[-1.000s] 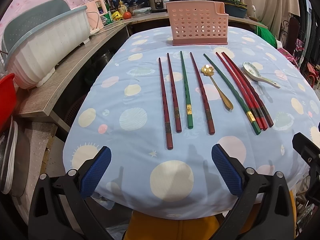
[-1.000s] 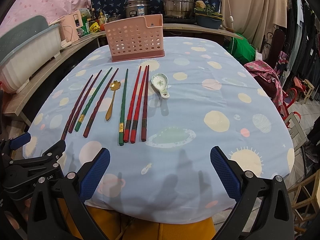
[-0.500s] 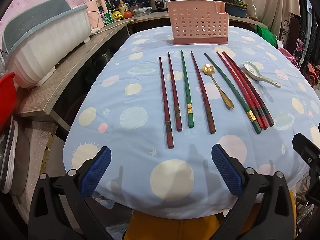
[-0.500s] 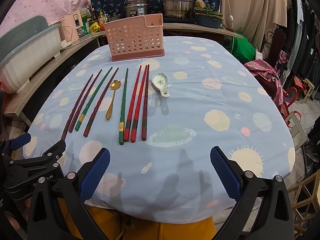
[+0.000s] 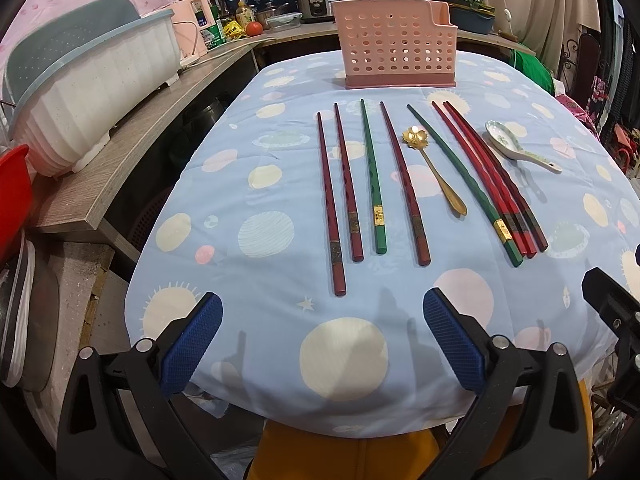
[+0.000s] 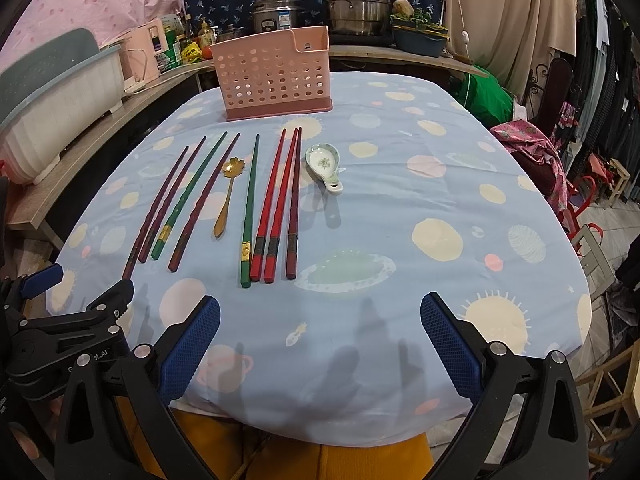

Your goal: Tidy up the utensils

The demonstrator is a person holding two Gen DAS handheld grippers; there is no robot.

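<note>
Pink basket's [image 5: 394,46] interior hidden behind perforated wall

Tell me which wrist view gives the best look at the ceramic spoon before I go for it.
The right wrist view: the ceramic spoon lies nearer the picture's middle, bowl facing up, apart from the chopsticks beside it. In the left wrist view the spoon sits far toward the right side, more stretched by the lens, though fully visible.
</note>
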